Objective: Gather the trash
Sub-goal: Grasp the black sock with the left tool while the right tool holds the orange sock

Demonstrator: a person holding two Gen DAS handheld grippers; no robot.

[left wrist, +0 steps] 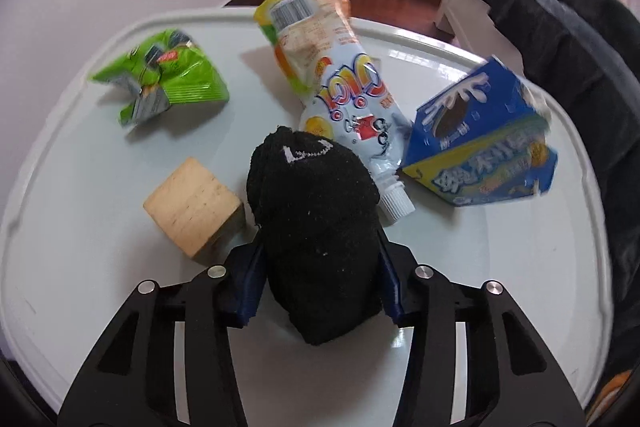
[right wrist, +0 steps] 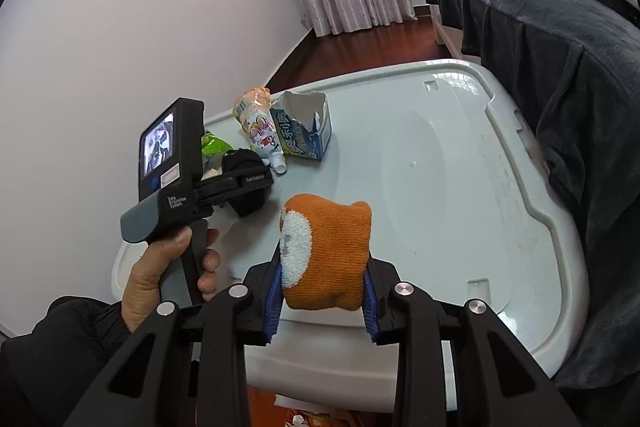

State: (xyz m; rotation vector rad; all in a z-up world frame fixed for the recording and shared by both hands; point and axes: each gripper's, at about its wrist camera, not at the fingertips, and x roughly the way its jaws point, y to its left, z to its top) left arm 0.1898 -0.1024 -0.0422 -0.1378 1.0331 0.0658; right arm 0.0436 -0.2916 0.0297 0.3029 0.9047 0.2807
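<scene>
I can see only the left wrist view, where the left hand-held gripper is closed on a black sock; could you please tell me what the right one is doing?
Observer: The right hand-held gripper is shut on an orange sock with a fluffy white patch, above the near part of the white lid.
Operator: Thank you. Is the blue carton sealed at the top?
Observer: No. From the right wrist view the blue carton is torn open at its top, with a ragged edge and its pale inside showing.
</scene>
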